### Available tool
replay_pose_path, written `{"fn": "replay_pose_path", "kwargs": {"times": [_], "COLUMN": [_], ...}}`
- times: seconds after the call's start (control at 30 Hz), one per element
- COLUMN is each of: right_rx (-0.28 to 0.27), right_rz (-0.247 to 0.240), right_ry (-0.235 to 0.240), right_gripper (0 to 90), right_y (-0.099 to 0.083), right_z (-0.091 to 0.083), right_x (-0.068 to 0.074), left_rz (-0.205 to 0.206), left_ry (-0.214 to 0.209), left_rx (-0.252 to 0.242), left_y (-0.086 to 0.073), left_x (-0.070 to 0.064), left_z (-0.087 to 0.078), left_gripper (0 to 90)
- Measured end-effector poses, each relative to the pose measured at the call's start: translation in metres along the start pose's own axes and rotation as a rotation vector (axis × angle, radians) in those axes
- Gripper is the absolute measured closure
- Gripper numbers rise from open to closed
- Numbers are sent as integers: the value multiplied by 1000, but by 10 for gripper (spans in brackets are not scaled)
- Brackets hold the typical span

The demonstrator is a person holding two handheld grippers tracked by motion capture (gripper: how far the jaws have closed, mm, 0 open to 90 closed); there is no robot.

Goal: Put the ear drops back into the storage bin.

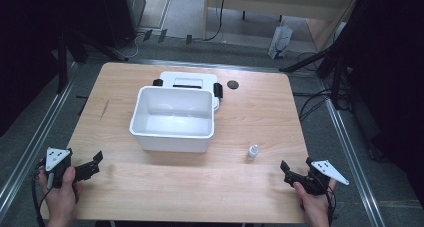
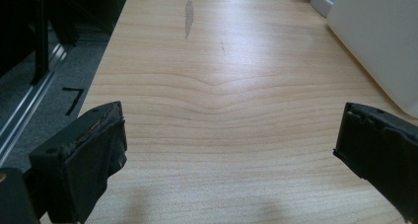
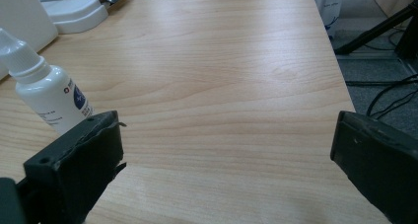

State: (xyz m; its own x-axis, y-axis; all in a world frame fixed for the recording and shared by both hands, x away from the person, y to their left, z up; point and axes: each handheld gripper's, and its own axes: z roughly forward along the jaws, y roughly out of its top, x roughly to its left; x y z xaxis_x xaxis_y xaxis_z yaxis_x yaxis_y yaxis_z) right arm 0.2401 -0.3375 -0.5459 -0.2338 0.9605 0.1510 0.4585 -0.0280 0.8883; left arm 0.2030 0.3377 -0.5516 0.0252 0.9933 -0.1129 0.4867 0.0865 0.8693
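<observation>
A white open-topped bin (image 1: pixel 172 118) stands at the middle of the wooden table (image 1: pixel 150 187), and its inside looks empty. Its lid (image 1: pixel 187 80), with black latches, lies flat just behind it. A small white dropper bottle (image 1: pixel 253 152) stands upright to the right of the bin's front. At the near left edge a hand holds my left gripper (image 1: pixel 95 164) open and empty; in the left gripper view (image 2: pixel 231 120) the bin wall (image 2: pixel 379 36) rises at the right. My right gripper (image 1: pixel 295 166) is open at the near right, with the bottle (image 3: pixel 47 93) just beyond its left jaw (image 3: pixel 226 125).
A dark round hole (image 1: pixel 232 84) sits in the tabletop right of the lid. A dark scuff (image 2: pixel 188 17) marks the wood at the far left. Black stands, cables and a white bag (image 1: pixel 280 41) are on the floor beyond the table.
</observation>
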Motion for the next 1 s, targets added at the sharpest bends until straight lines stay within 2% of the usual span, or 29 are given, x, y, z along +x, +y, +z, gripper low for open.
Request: {"fn": "replay_pose_path", "kwargs": {"times": [0.23, 0.57, 0.63, 0.77, 1.0], "right_rx": [13, 31, 51, 95, 123], "right_rz": [21, 4, -7, -68, -96], "right_ry": [-13, -26, -37, -50, -7], "right_gripper": [0, 0, 0, 0, 0], "right_y": [1, 1, 2, 2, 9], "right_z": [1, 3, 5, 9, 10], "right_x": [-2, 1, 2, 8, 19], "left_rz": [14, 15, 10, 5, 10], "left_ry": [-9, -13, -10, -13, -12], "left_rx": [7, 15, 12, 15, 18], "left_y": [0, 1, 1, 1, 1], "left_x": [-2, -2, -2, -2, -2], "left_z": [1, 1, 1, 1, 2], "left_gripper": [1, 1, 1, 1, 1]}}
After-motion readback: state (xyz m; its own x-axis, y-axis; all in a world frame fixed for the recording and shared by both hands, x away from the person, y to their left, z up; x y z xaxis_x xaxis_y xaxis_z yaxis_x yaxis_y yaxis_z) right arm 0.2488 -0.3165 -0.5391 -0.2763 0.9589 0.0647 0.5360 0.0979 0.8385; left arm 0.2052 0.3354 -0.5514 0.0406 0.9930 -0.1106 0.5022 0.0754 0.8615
